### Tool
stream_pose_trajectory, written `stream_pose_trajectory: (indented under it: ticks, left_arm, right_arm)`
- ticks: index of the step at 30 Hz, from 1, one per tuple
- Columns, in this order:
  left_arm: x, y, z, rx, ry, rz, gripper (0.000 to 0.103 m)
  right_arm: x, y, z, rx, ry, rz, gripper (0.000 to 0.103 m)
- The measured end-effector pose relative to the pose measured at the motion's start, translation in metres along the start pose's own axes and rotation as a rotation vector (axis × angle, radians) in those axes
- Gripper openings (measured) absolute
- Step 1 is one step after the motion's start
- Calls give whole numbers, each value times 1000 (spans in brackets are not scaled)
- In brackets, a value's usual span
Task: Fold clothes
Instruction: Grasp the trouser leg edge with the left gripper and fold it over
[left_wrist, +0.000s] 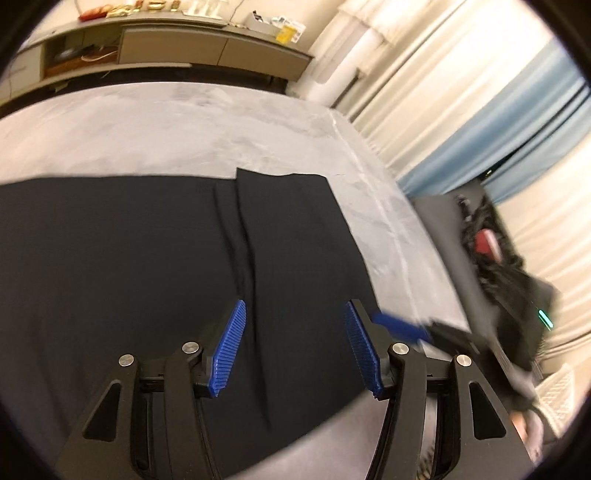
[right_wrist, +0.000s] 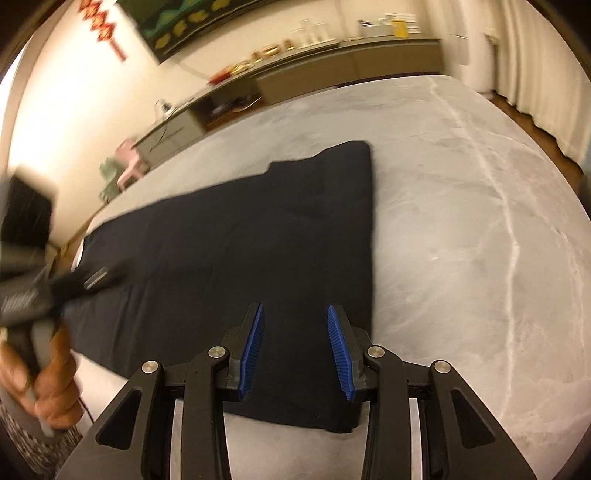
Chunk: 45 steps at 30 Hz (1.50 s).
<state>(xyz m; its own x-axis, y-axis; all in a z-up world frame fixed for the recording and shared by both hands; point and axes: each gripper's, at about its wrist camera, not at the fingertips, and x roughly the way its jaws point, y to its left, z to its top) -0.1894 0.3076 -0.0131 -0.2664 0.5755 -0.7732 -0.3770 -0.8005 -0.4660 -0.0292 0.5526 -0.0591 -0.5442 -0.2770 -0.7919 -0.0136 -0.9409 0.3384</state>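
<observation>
A black garment (right_wrist: 258, 236) lies spread flat on the grey bed cover (right_wrist: 461, 221), folded into a long dark panel that runs from the near edge of the bed away toward the far side; in the left wrist view the same cloth (left_wrist: 147, 258) shows a lengthwise crease down its middle and a squared-off far corner. The left gripper (left_wrist: 295, 314) hangs above the cloth with its blue-padded jaws spread wide and nothing between them, the fabric lying untouched beneath. The right gripper (right_wrist: 295, 314) hovers over the near end of the garment, close to its right-hand edge, jaws parted and empty as well, the pads not pressing on the cloth. Seen from the right wrist, the person's left hand (right_wrist: 48, 380) grips the handle of the left tool, blurred, at the bed's left side. Beyond the bed a long low cabinet (right_wrist: 332, 74) stands against the wall with small items on top, and pale curtains (left_wrist: 461, 92) hang along the side of the room.
</observation>
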Motion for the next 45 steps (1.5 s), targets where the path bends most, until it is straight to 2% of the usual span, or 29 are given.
stream_pose_trajectory:
  ticks: [2, 5, 8, 14, 17, 19, 20, 21, 22, 23, 25, 29, 31, 37, 42, 45]
  left_arm:
    - [18, 15, 13, -67, 40, -20, 58]
    - [34, 25, 24, -121, 57, -43, 58]
    - [43, 31, 24, -138, 69, -7, 58]
    - [50, 30, 26, -152, 55, -22, 58]
    - [54, 26, 26, -143, 54, -22, 58]
    - [57, 18, 24, -115, 56, 5, 58]
    - [58, 15, 22, -100, 56, 19, 54]
    - [58, 10, 21, -79, 54, 49, 43]
    - [59, 5, 18, -43, 51, 104, 11]
    - [58, 0, 15, -18, 39, 135, 7]
    - [51, -6, 11, 4, 12, 164, 6]
    - [24, 1, -8, -71, -29, 147, 5]
    - [25, 7, -17, -62, -23, 189, 6]
    - [30, 19, -5, -47, -61, 204, 9]
    - [27, 15, -2, -9, -64, 247, 11]
    - [8, 12, -8, -34, -107, 276, 11]
  right_arm:
    - [3, 3, -4, -21, 8, 3, 38]
    - [5, 3, -4, -45, 21, 20, 38]
    - [9, 7, -6, -67, 39, 38, 38]
    - [11, 10, -13, -116, 81, 44, 38]
    - [13, 9, -16, -117, 96, 46, 38]
    - [14, 7, -18, -117, 104, 47, 38]
    - [14, 7, -18, -118, 107, 48, 38]
    - [14, 6, -18, -118, 108, 48, 38]
    - [14, 6, -18, -118, 107, 48, 38]
    - [14, 6, -19, -117, 106, 48, 38]
    - [14, 5, -19, -114, 105, 47, 38]
    - [12, -1, -19, -95, 93, 45, 38]
    - [11, -2, -20, -92, 83, 46, 38]
    - [19, 9, -28, -143, 111, 55, 36]
    - [18, 0, -28, -99, 123, 100, 35]
    - [6, -4, -22, -81, 48, 94, 35]
